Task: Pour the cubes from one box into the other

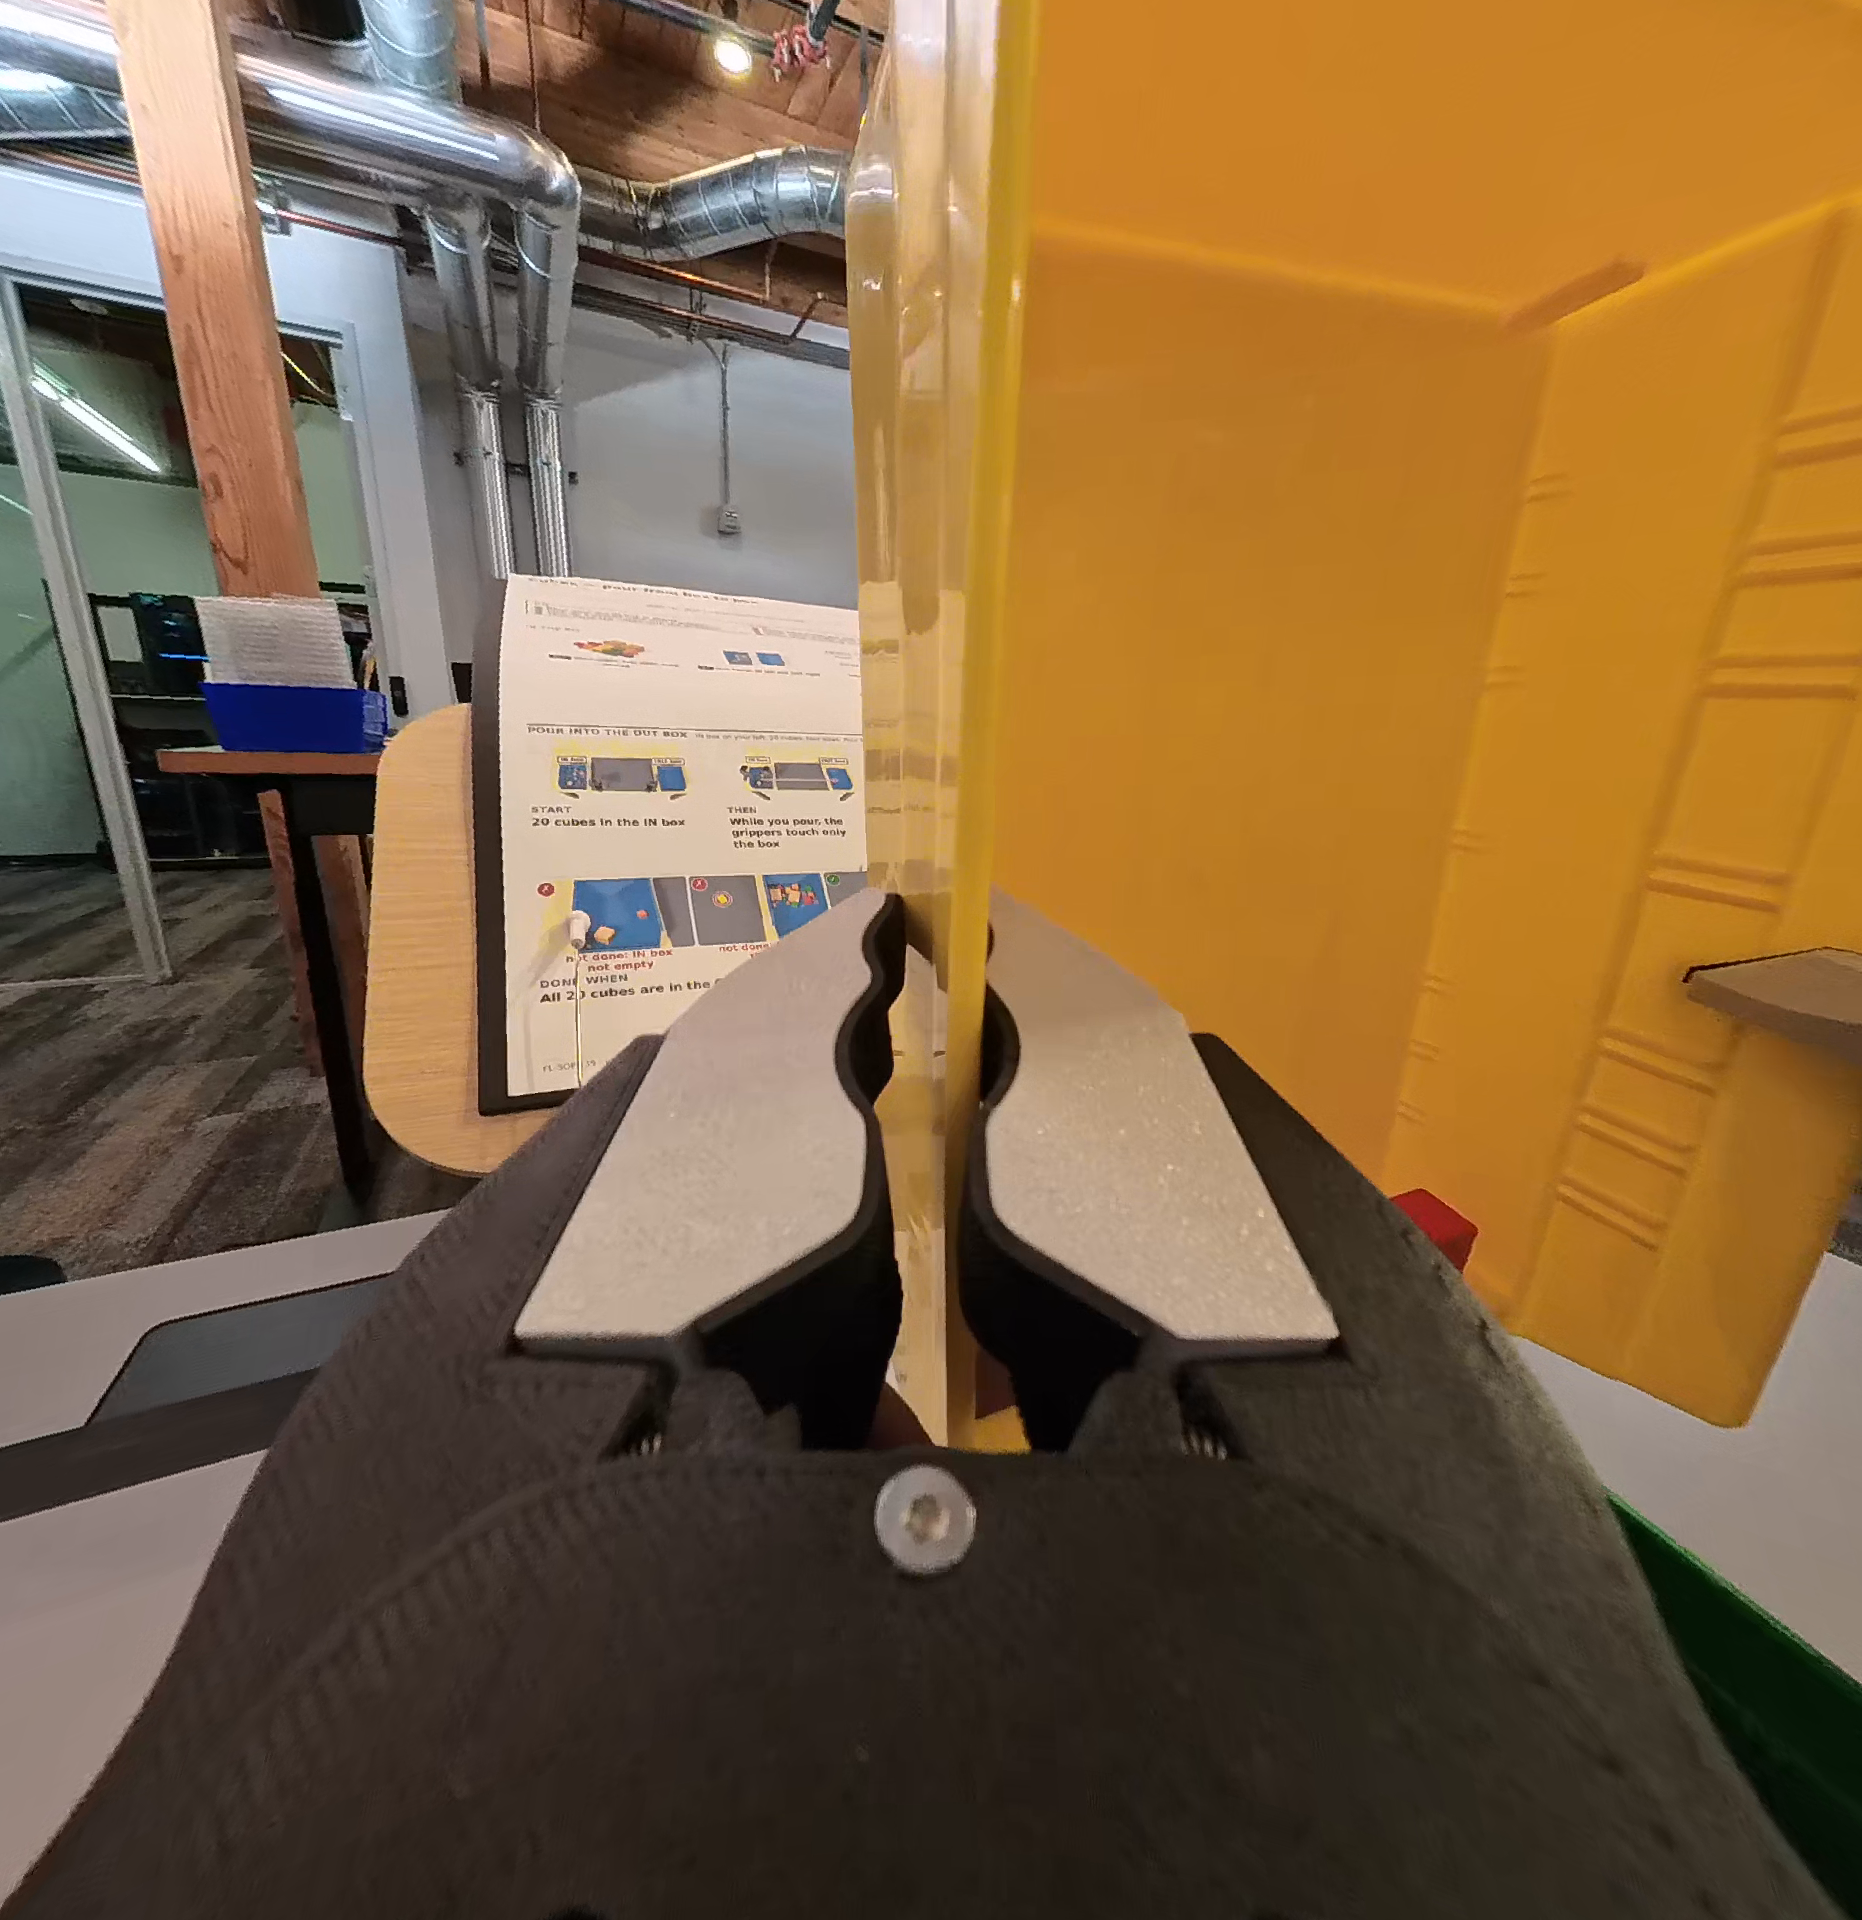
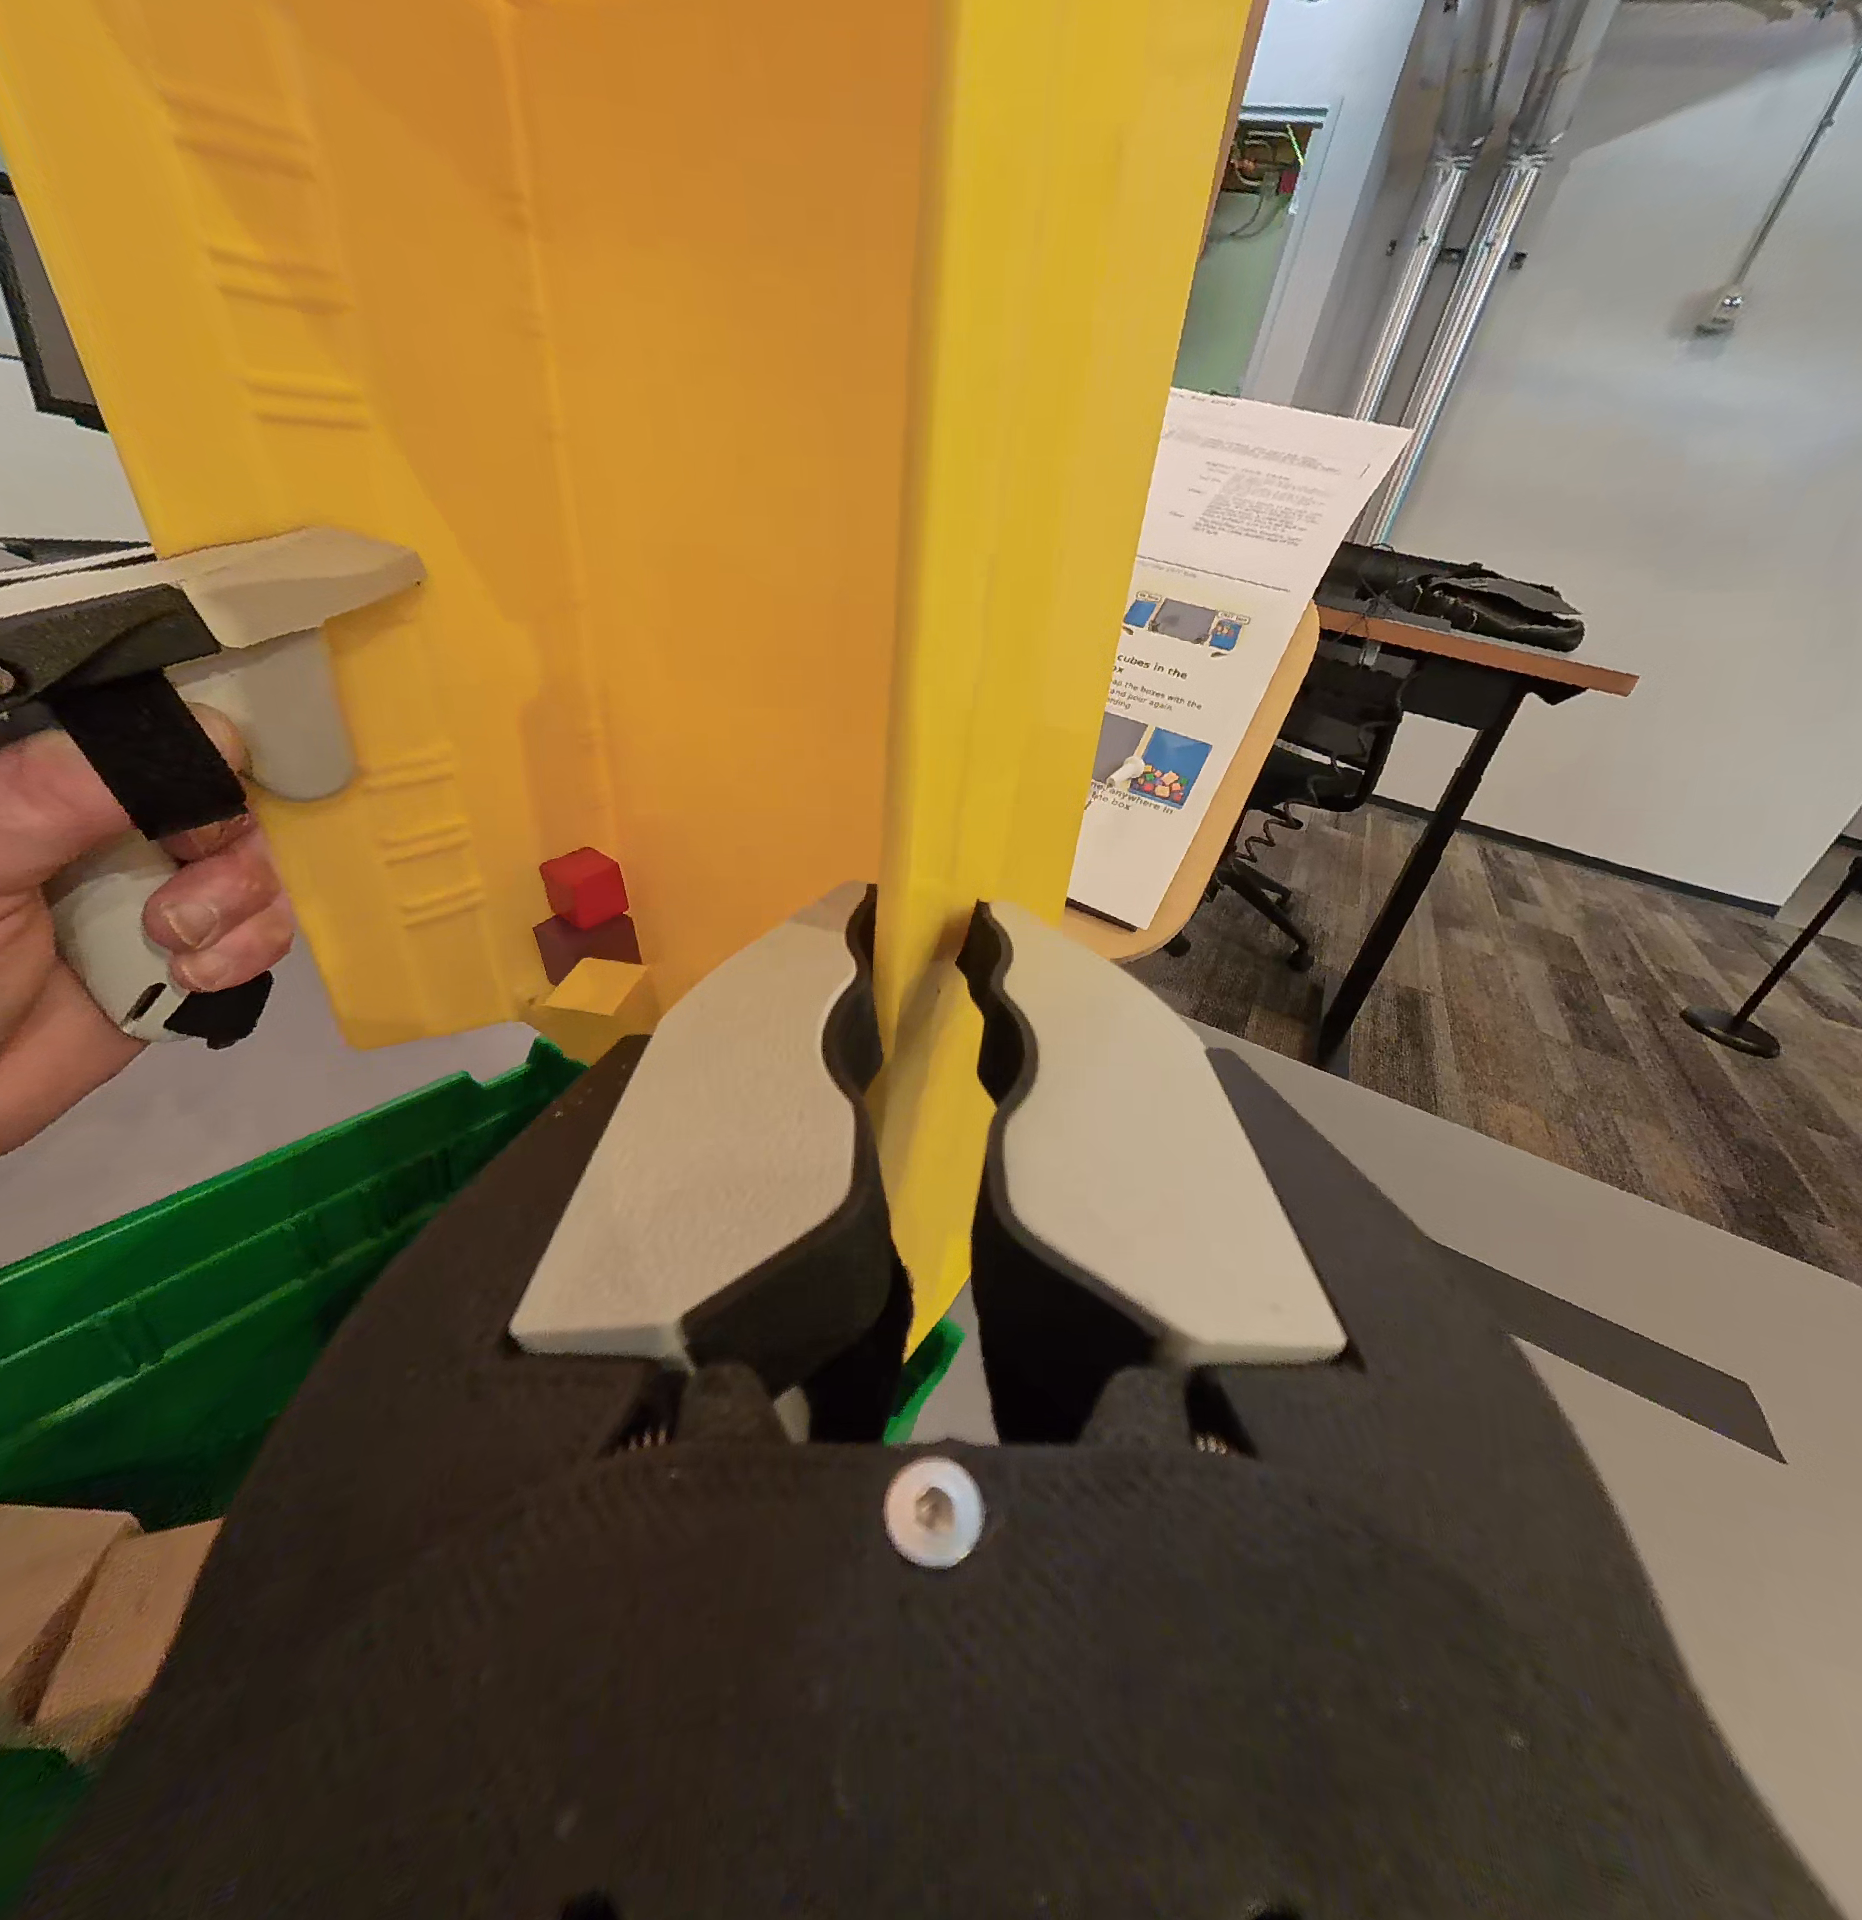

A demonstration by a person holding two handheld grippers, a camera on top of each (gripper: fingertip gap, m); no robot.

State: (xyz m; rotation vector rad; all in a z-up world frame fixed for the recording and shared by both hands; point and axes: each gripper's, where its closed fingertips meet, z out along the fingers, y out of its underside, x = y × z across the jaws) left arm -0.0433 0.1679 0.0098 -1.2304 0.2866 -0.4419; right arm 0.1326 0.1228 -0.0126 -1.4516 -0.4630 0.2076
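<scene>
Cubes [image 2: 584, 885] tumble at the low lip of the yellow box [image 2: 740, 436], upended over the green box [image 2: 179, 1320]. Left gripper [image 1: 942, 940] clamps one wall, right gripper [image 2: 916, 914] pinches the opposite one. Best keep both grips firm, level, and tip gently so stragglers land inside.

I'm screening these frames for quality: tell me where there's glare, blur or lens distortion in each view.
Left wrist view: fisheye bends the wooden post; a ceiling lamp flares; the yellow box wall by the left gripper looks glassy and smeared. Right wrist view: sharp on the right gripper; cubes slightly soft; table edges curve.
</scene>
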